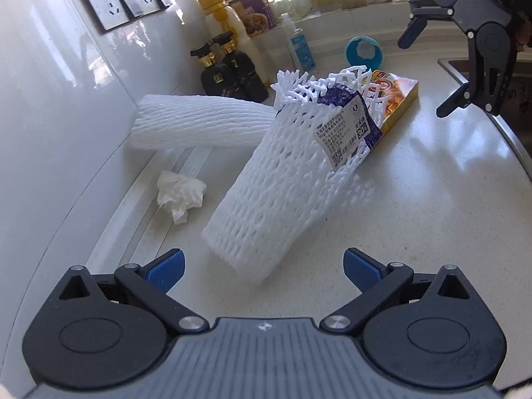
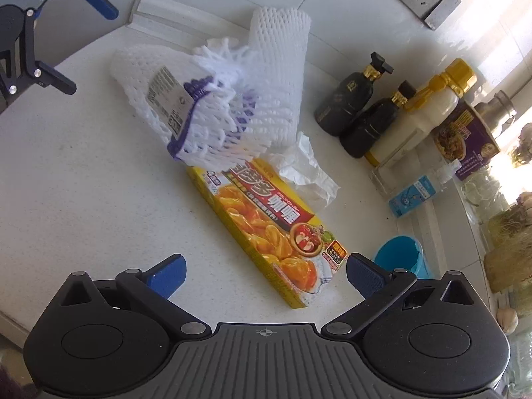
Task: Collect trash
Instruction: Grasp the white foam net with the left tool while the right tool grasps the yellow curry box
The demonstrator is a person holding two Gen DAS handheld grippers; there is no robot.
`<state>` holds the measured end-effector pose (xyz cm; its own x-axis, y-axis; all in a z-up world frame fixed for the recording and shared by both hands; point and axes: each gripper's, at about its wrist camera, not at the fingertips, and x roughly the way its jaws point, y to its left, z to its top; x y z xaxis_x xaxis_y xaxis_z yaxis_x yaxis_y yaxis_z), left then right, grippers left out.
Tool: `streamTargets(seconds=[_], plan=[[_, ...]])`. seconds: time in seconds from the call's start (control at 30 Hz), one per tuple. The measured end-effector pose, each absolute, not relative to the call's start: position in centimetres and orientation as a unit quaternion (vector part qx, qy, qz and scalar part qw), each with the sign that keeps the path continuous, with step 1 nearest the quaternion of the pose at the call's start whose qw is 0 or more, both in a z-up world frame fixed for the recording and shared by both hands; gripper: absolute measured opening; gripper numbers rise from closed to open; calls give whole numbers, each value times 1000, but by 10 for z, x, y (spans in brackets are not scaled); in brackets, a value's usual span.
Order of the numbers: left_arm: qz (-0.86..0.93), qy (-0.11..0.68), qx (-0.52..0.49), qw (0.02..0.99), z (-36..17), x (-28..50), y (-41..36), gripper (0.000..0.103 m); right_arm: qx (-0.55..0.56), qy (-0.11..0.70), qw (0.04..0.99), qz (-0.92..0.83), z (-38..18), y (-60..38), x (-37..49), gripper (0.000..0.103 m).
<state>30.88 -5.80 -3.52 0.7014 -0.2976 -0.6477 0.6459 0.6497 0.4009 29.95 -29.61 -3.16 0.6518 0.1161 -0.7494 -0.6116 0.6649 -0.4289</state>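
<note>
Two hand-held grippers hover over a pale worktop strewn with rubbish, each filmed from its own wrist. The left hand-held gripper has its blue-padded jaws spread wide with nothing between them. Straight ahead of it, at twelve o'clock and very near, lies a white foam net sleeve with a purple printed label; the sleeve's near end sits just beyond the gap between the jaws, and its long axis runs away toward one o'clock, so the jaws already straddle its width. A crumpled tissue lies at eleven o'clock, beside the wall strip, and a second, plain foam sleeve lies crosswise farther off at eleven o'clock. The right hand-held gripper is also wide open and empty. Directly in front of it, at twelve o'clock, lies a flat yellow food box, its long axis slanting from the near end between the jaws up toward eleven o'clock, where its far end is tucked under the labelled sleeve. In my judgement each hand is nearest its own piece: the left to the labelled sleeve, the right to the box. Bottles, a blue cup and wall sockets stand along the far edge, well apart from both.
</note>
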Motion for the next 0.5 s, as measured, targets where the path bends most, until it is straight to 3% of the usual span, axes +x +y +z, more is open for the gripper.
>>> streamTargets(seconds=[0.27,0.5], plan=[[-333,296,315,838,-40,341,-75,97,-349,388,820,237,-55,-304,352,103],[-359,311,319,820,-49,349,-78,87,-303,407,814,283,-56,-307,378,103]])
